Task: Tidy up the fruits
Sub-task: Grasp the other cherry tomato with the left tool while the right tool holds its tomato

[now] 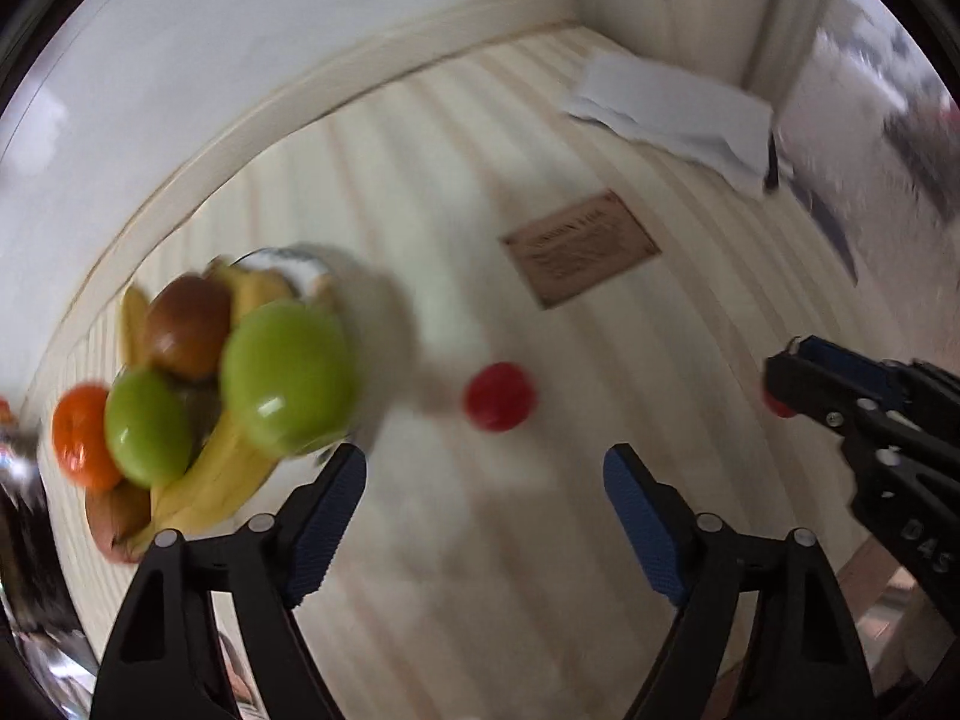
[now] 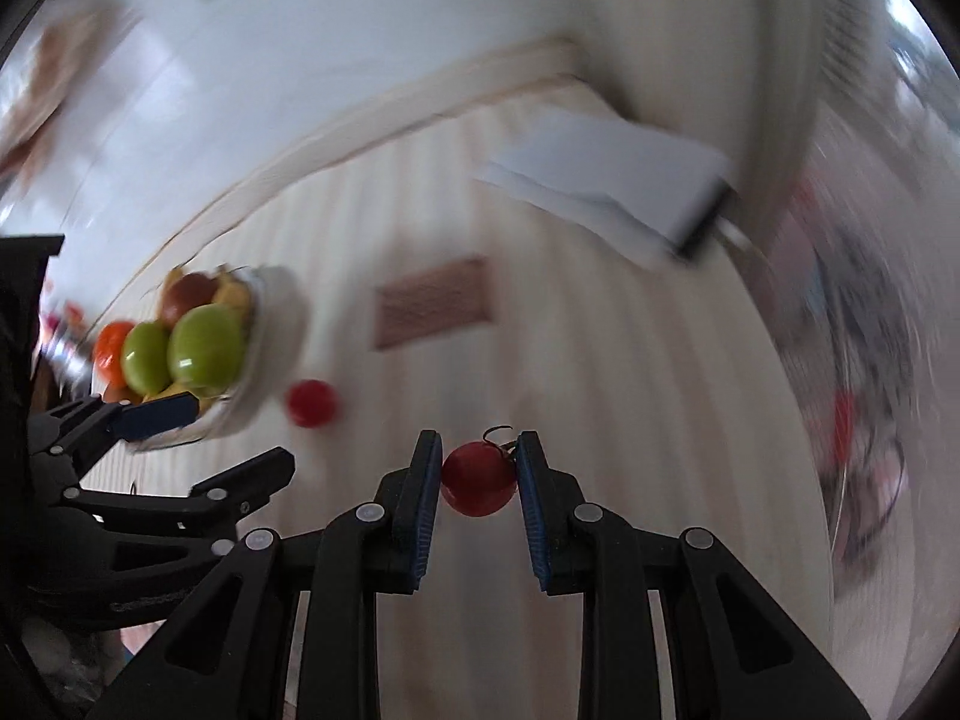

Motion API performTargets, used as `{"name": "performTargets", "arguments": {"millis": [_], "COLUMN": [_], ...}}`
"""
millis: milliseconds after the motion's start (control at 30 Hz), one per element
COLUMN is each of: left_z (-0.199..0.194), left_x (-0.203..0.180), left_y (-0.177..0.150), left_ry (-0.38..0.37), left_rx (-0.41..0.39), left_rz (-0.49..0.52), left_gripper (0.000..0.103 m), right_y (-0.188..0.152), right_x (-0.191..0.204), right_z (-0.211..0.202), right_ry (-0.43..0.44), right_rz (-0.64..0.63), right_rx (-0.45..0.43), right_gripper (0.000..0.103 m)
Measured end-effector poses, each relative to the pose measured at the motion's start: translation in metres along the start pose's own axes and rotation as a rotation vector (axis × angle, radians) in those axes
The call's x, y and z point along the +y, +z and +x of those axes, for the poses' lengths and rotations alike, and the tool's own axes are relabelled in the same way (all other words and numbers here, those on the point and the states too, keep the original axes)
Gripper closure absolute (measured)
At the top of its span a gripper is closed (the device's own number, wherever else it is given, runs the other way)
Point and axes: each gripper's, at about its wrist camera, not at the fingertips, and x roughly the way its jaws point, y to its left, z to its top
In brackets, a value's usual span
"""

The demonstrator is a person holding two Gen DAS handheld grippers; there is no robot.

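A white fruit bowl [image 2: 273, 324] holds green apples [image 1: 288, 375], a brown fruit [image 1: 189, 324], bananas [image 1: 210, 480] and an orange [image 1: 81, 435]. A loose red tomato [image 1: 500, 396] lies on the striped table right of the bowl; it also shows in the right wrist view [image 2: 310, 403]. My left gripper [image 1: 483, 516] is open and empty, just short of that tomato. My right gripper [image 2: 478, 468] is shut on a second red tomato [image 2: 478, 478] with a stem. In the left wrist view the right gripper [image 1: 780, 384] is at the right, the tomato barely showing.
A brown card [image 1: 579, 247] lies flat on the table beyond the loose tomato. White folded papers [image 1: 672, 114] lie at the far right near the wall corner. The table's raised back edge [image 1: 300, 90] runs along the white wall.
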Motion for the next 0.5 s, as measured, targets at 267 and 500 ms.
{"name": "performTargets", "arguments": {"millis": [267, 500], "left_z": [0.023, 0.027], "left_x": [-0.042, -0.027], "left_y": [0.022, 0.039], "left_ry": [0.027, -0.019], "left_rx": [0.04, 0.039], "left_rz": [0.117, 0.057], "left_gripper": [0.024, 0.037], "right_y": [-0.002, 0.005], "right_x": [-0.022, -0.006], "right_z": [-0.009, -0.011], "right_ry": [-0.026, 0.0], "right_rz": [0.039, 0.01], "right_rx": [-0.007, 0.001], "right_gripper": [0.075, 0.075]}}
